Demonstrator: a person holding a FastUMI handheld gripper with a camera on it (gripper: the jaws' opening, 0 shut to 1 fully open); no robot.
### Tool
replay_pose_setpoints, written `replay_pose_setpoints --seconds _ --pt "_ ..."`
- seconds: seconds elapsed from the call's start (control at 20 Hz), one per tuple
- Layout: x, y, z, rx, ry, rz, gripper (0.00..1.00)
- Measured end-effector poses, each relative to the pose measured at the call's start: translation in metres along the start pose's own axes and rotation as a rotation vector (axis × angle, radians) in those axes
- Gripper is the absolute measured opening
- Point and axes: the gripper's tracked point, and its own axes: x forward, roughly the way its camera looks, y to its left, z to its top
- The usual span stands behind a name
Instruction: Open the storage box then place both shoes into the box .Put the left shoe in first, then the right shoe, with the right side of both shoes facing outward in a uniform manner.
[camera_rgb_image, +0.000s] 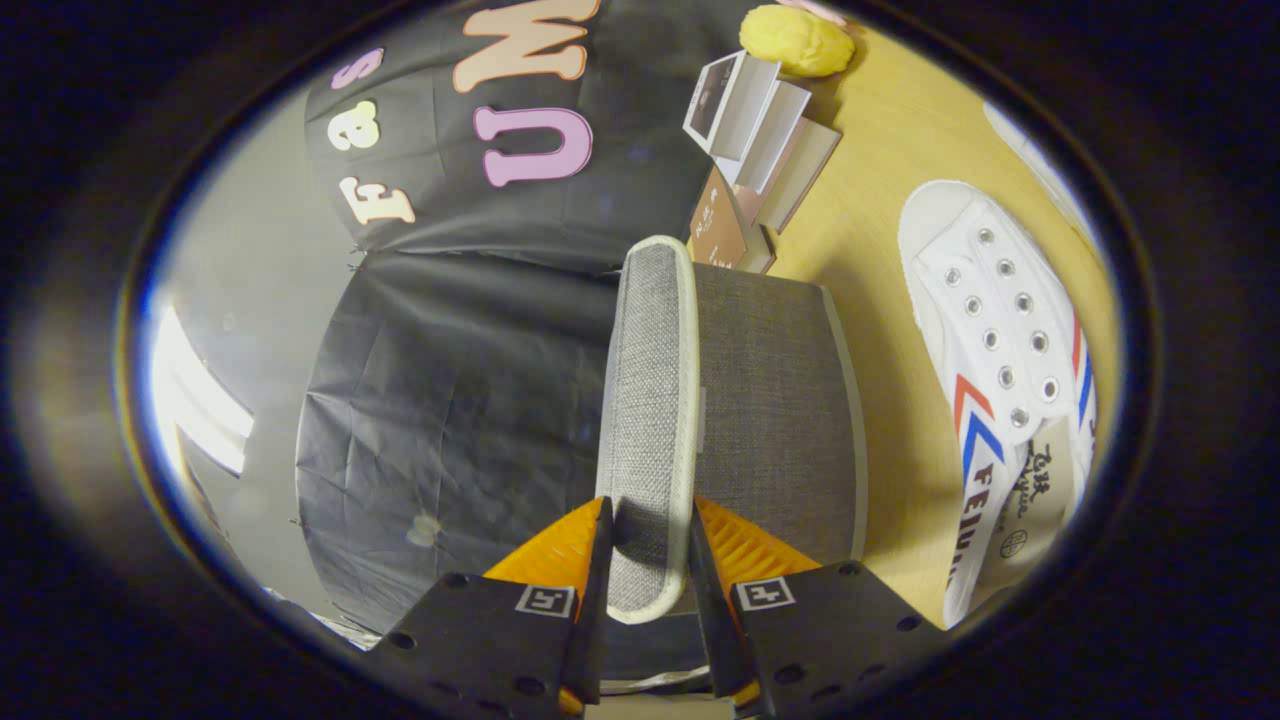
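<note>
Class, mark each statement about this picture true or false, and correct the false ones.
1. The tool grips the grey fabric lid by its edge. True.
2. The white shoe is inside the box. False: it lies on the wooden table, beside the box.
3. The shoe has red and blue stripes. True.
4. A yellow lump lies between the fingers. False: it lies far beyond them, past the booklets.
5. The shoe is laced. False: its eyelets are empty.
</note>
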Motion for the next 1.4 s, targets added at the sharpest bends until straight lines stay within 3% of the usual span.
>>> replay_pose_setpoints --seconds 0.3,0.85,1.4 --pt "-0.004 0.021 0.003 0.003 -0.007 0.028 0.05" --pt "0.006 0.121 0.000 -0.169 -0.002 0.080 0.08" --pt "0.081 0.205 -0.040 -0.378 0.005 0.082 0.10"
